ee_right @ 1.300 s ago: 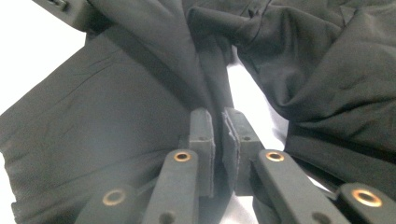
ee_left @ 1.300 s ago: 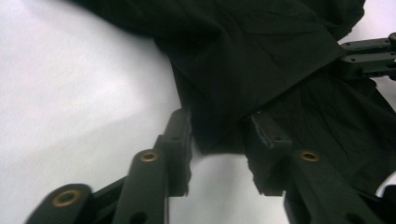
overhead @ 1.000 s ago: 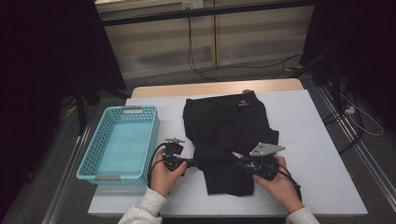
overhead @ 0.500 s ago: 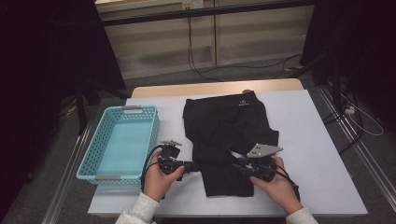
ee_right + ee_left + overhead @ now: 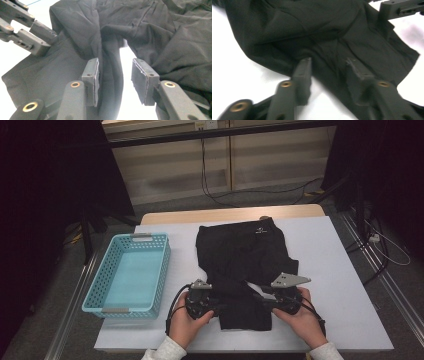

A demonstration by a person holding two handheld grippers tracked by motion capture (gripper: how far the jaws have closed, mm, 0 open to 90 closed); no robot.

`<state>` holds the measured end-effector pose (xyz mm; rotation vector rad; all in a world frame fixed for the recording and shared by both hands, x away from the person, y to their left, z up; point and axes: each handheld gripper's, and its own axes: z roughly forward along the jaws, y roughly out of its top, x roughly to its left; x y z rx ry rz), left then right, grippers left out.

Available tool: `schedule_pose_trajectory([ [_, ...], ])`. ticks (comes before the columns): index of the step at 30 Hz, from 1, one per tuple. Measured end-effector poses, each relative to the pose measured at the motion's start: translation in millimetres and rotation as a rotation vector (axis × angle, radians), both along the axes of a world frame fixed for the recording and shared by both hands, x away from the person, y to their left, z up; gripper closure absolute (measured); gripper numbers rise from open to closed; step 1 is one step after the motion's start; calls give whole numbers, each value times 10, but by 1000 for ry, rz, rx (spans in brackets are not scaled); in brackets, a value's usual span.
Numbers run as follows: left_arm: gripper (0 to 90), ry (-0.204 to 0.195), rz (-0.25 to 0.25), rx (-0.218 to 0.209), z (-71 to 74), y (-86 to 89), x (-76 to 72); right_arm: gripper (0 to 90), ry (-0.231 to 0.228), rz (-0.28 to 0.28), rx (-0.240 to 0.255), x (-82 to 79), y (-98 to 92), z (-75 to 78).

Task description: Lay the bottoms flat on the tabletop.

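Your left gripper (image 5: pixel 327 65): jaws apart over black folded fabric garment (image 5: pixel 317 32) | right gripper (image 5: pixel 115 72): just widening, fabric strip between, unclamped | high view: light-blue plastic basket (image 5: pixel 131 272) at 9 o'clock

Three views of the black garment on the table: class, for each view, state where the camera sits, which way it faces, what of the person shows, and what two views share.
High view: above the person's side, facing forward and down on the white table, black garment and blue basket; both hands show, with left tool and right tool.
Left gripper view: rides the left tool, looking along its jaws at the garment.
Right gripper view: rides the right tool, facing the garment.
Shared: each gripper view shows the other tool beyond the garment.
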<state>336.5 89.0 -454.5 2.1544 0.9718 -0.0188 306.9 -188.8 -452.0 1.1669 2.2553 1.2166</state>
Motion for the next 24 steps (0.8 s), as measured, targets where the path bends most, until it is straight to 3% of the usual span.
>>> schedule_pose_trajectory([
  [4,778,11,13,-8,-20,-21,-6,563,1,-12,2,-14,-33,2],
  [7,887,53,14,-26,-28,-10,4,562,-3,-15,-3,-30,-58,10],
  [9,895,78,9,-22,-9,14,2,562,-4,-18,-4,-37,-72,12],
  [15,898,111,21,-67,131,249,-31,565,5,-12,-13,-96,-77,0],
  [24,898,133,51,-88,220,602,-138,599,39,-3,-65,-92,152,-88],
])
